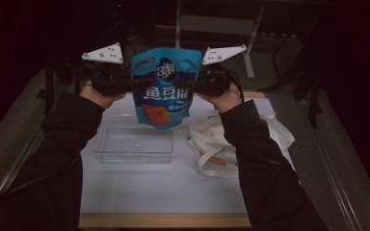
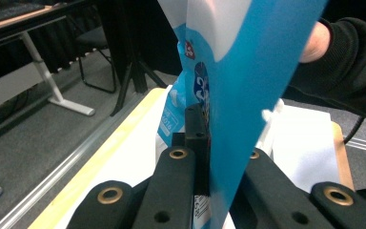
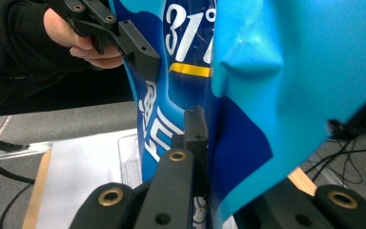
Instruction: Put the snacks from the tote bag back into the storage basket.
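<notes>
A blue snack bag (image 1: 165,86) with white lettering and an orange picture hangs in the air above the table, held by both side edges. My left gripper (image 1: 131,83) is shut on its left edge, and my right gripper (image 1: 196,84) is shut on its right edge. Along my left gripper's (image 2: 208,138) own jaws, the blue bag (image 2: 248,90) runs pinched between them. From my right gripper (image 3: 208,138), the bag (image 3: 276,86) is clamped between the jaws, and the other gripper (image 3: 138,50) bites its far edge.
A clear plastic tray (image 1: 134,144) lies on the white table (image 1: 164,187) under the bag. A white cloth tote bag (image 1: 231,144) lies to its right, partly under the right forearm. Table legs and dark chairs stand beyond the far edge.
</notes>
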